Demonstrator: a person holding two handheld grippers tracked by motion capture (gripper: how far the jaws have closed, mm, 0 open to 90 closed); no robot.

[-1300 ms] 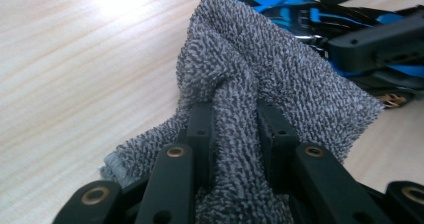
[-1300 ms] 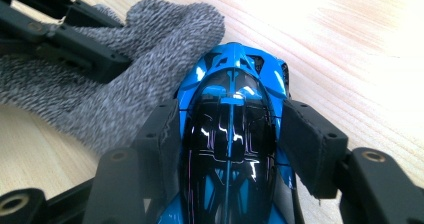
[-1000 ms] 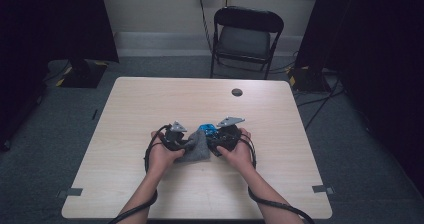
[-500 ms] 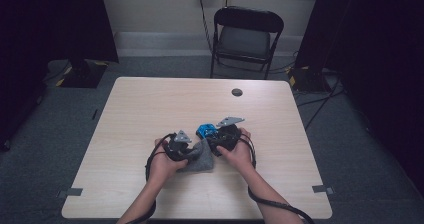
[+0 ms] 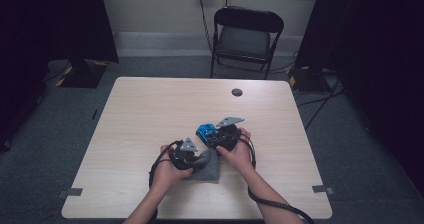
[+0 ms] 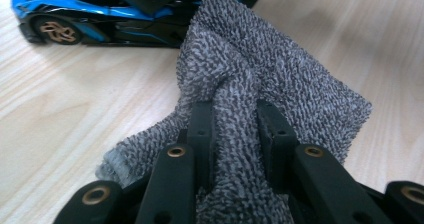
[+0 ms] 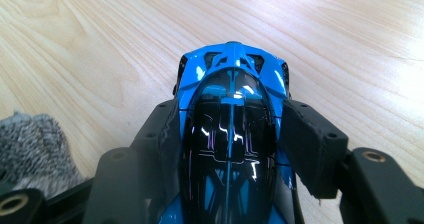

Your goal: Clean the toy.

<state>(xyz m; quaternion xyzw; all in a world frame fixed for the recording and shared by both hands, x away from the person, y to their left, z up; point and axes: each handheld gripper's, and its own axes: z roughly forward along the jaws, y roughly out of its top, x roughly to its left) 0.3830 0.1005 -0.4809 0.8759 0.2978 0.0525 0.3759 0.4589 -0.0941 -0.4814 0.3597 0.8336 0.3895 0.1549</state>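
Observation:
A blue and black toy car (image 7: 230, 119) rests on the wooden table, and my right gripper (image 7: 230, 134) is shut on its sides, with its pads (image 7: 305, 134) against the body. From above, the car (image 5: 204, 130) sits just left of that gripper (image 5: 215, 135). A grey knitted cloth (image 6: 260, 79) is pinched in my left gripper (image 6: 234, 129), whose fingers (image 6: 200, 129) press a fold of it. Seen from above, the cloth (image 5: 210, 170) lies on the table below the car, with my left gripper (image 5: 197, 160) on it. In the left gripper view the car (image 6: 100, 14) lies at the top left, and the cloth's far end reaches up to it. The cloth's edge (image 7: 35, 149) also shows in the right gripper view.
The light wooden table (image 5: 150, 109) has a small dark round cap (image 5: 237, 92) near its far edge. A black folding chair (image 5: 245, 39) stands behind the table. Cables run over the grey floor at the right.
My left hand with the cloth has slid toward the near edge and a little right, drawing the cloth away from the car. The right hand and car have stayed put.

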